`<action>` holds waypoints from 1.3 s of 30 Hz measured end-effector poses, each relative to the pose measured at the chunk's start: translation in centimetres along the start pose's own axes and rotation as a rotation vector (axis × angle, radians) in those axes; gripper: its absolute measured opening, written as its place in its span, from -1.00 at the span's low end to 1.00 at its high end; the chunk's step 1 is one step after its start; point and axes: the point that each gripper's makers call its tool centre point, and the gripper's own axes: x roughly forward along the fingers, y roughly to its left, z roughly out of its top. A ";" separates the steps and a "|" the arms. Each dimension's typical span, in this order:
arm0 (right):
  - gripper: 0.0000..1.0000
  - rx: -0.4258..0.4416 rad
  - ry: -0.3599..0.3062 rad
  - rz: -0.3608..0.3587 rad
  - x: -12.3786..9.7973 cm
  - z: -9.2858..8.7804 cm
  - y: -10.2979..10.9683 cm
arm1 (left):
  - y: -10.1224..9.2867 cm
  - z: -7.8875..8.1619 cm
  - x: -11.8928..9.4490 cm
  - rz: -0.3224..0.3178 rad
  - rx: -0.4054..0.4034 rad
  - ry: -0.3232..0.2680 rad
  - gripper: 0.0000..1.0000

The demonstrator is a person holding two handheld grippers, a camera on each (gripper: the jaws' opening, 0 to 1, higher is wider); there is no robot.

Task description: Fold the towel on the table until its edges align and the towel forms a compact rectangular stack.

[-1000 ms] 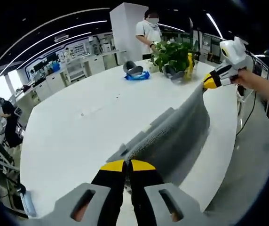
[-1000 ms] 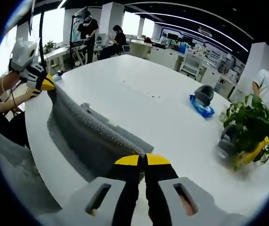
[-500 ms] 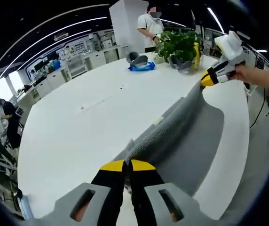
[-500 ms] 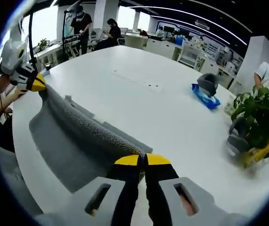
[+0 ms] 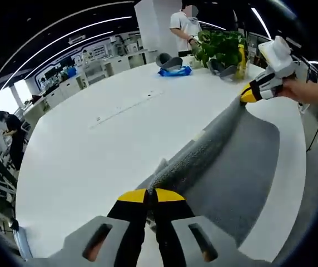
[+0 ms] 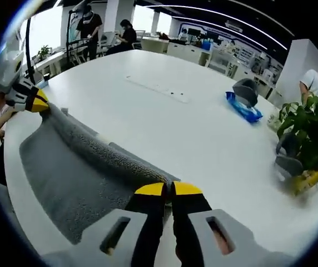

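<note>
Grey towel point(image 5: 225, 161) looks soft, limp, light, sags btwn corners, so best held at corners: left gripper point(image 5: 150, 196) and right gripper point(image 6: 168, 189) each clamped on one, towel draping onto table point(image 5: 92, 150) toward 2 o'clock.

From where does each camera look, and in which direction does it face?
Left gripper view: rides on the left gripper, looking along the towel toward the right gripper and the person's hand.
Right gripper view: rides on the right gripper, looking toward the left gripper.
Shared: towel, white table, plant.
</note>
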 end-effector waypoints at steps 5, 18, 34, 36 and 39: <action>-0.94 -0.006 -0.009 0.001 0.2 0.0 0.1 | 0.3 0.0 0.1 0.024 0.039 -0.012 -0.88; -1.00 0.006 -0.029 -0.022 -2.0 -0.2 -0.4 | 0.2 0.3 -0.8 0.017 0.030 -0.022 -0.89; -1.00 0.176 0.105 0.042 -5.3 -6.6 4.3 | -0.7 -1.9 2.7 -0.109 0.080 0.117 -0.98; -1.00 0.220 0.157 0.058 -5.4 -7.9 5.2 | -1.0 -2.6 3.0 -0.118 0.099 0.148 -0.98; -1.00 0.216 0.199 0.071 -5.2 -9.1 5.7 | -1.5 -3.1 3.2 -0.128 0.127 0.161 -0.98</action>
